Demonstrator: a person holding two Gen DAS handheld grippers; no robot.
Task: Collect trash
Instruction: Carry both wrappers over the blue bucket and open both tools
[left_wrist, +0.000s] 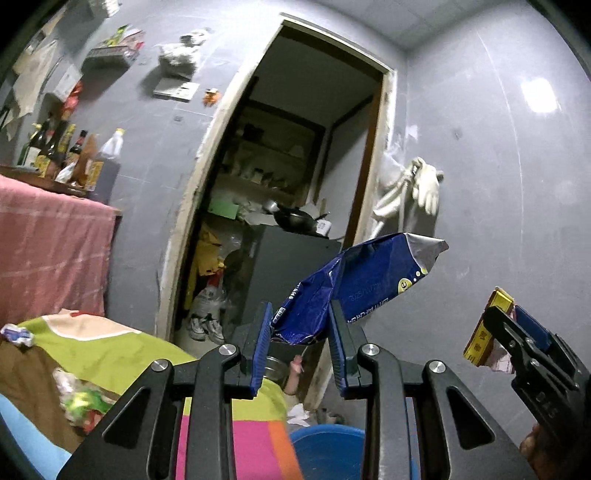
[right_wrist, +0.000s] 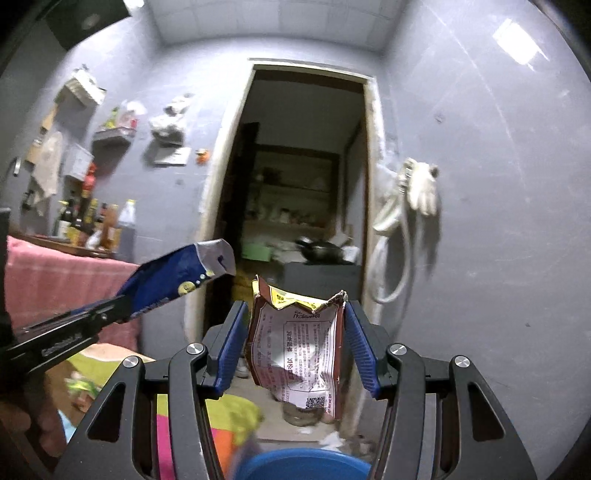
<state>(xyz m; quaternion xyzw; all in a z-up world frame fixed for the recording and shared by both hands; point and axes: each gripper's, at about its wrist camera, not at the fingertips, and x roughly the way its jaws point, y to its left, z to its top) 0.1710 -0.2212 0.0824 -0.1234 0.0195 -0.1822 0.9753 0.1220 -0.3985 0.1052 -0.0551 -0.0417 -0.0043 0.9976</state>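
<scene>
Trash in both grips: left gripper (left_wrist: 300, 345) clamps the blue packet (left_wrist: 354, 284), right gripper (right_wrist: 295, 347) pinches the brown wrapper (right_wrist: 295, 350), both above the blue bin (right_wrist: 299, 463); centre them, then release.

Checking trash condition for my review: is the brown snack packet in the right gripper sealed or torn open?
Torn open: the brown snack packet has a ragged, jagged top edge with yellow lining showing.

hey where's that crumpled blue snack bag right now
The crumpled blue foil snack bag is clamped in the left gripper, held up before the dark doorway, above the blue plastic bin.
</scene>
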